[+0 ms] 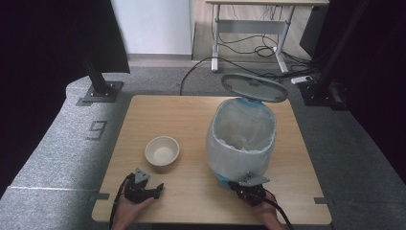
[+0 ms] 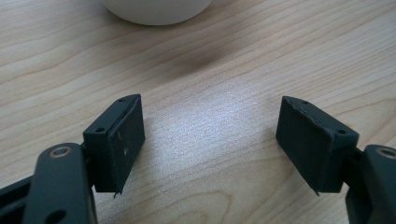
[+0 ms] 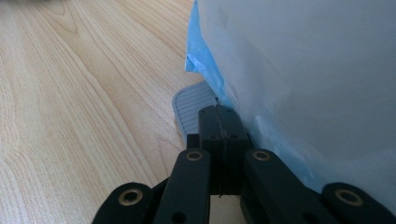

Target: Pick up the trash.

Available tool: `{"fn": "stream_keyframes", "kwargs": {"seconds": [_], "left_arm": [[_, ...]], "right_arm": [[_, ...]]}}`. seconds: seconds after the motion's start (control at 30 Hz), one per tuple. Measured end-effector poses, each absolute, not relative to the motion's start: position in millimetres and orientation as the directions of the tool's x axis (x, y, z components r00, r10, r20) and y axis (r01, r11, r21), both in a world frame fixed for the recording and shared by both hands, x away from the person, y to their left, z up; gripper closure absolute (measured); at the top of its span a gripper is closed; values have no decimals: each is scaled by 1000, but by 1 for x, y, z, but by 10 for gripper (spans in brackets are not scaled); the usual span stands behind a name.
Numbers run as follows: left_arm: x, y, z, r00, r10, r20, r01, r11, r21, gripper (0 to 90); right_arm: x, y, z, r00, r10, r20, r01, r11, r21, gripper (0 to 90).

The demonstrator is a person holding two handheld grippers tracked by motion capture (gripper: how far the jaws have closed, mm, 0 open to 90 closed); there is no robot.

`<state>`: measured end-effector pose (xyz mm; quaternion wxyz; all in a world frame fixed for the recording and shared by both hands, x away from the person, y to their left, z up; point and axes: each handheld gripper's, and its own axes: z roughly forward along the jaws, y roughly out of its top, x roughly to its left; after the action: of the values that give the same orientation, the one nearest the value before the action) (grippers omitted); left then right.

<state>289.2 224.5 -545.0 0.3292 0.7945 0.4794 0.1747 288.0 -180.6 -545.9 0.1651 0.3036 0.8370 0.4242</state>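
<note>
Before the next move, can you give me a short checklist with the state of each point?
1. Bin lid up: ok.
2. Right gripper on the pedal, jaws shut: ok.
3. Left gripper jaws open, nothing between them: ok.
4. Bowl upright, just ahead of the left gripper: ok.
5. Bag seated on the bin rim all round: cannot tell.
</note>
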Motion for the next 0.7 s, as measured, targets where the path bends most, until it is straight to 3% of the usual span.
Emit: {"fn": "stream_keyframes", "kwargs": {"seconds": [0.7], "left_arm": [[292, 238, -506, 441, 892, -102, 626, -224, 747, 348]], "right_arm": [[287, -181, -547, -759, 650, -30, 356, 454, 817, 897]]}}
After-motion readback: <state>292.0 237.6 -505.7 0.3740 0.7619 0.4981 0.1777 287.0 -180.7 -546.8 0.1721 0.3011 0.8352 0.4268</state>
